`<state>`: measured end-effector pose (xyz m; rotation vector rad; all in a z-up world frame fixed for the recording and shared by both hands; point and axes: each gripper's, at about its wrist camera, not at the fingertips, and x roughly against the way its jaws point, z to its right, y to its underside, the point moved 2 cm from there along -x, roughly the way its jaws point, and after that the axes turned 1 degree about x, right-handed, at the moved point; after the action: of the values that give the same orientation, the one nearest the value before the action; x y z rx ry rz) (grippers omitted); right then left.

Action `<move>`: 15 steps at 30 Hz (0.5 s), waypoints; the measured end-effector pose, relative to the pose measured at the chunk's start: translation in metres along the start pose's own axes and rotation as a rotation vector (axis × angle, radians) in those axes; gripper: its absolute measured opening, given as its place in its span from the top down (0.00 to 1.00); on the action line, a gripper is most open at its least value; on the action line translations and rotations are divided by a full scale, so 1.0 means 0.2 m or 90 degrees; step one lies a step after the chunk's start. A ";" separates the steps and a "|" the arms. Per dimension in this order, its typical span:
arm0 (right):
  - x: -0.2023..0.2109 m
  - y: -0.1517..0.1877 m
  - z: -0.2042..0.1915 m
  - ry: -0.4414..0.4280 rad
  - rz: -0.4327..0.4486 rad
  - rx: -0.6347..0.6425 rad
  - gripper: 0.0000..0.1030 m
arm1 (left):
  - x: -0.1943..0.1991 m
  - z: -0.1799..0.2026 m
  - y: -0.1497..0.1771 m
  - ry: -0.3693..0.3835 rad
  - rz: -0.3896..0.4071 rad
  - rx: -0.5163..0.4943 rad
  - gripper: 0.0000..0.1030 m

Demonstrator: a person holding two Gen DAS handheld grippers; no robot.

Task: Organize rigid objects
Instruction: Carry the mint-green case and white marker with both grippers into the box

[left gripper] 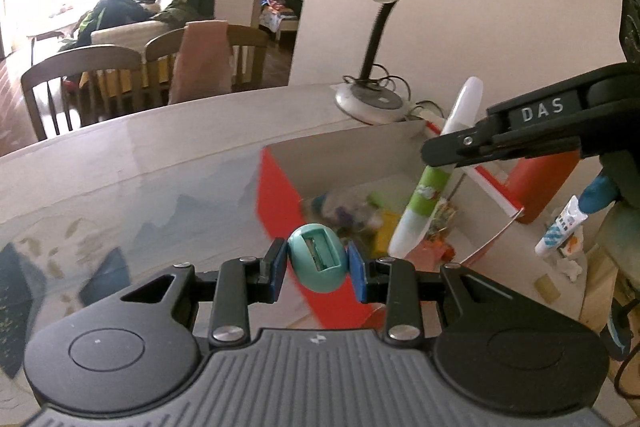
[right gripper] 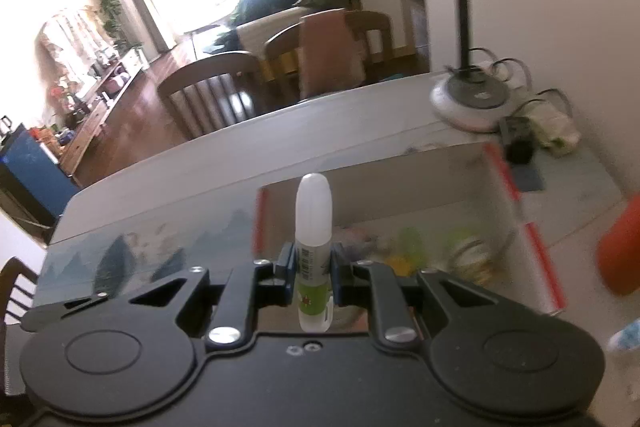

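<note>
My left gripper point(left gripper: 317, 265) is shut on a teal egg-shaped sharpener point(left gripper: 317, 258), held above the near left corner of an open red-and-white cardboard box point(left gripper: 276, 183). My right gripper point(right gripper: 313, 269) is shut on a white bottle with a green label point(right gripper: 314, 227), cap pointing away, over the box point(right gripper: 400, 187). The left wrist view shows the right gripper point(left gripper: 444, 151) holding that bottle point(left gripper: 424, 195) tilted over the box's right side. Several blurred small items lie inside the box.
A white desk lamp point(left gripper: 372, 95) with cables stands behind the box by the wall. An orange container point(left gripper: 540, 183) and a small white tube point(left gripper: 560, 227) sit right of the box. Wooden chairs point(left gripper: 80, 87) stand beyond the table's far edge.
</note>
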<state>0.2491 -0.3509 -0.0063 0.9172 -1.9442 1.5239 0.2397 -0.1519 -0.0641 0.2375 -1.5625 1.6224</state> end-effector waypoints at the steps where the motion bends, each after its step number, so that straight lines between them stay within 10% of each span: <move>1: 0.01 -0.01 0.05 0.005 0.000 -0.002 0.84 | -0.02 0.03 -0.01 0.001 -0.002 -0.003 0.68; 15: -0.09 0.01 0.53 0.057 -0.052 0.014 0.84 | -0.45 0.35 -0.09 -0.021 -0.078 -0.045 0.68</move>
<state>0.2610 -0.4504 -0.0476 0.9115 -1.8087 1.5158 0.2794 -0.2554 -0.0961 0.3183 -1.5955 1.4728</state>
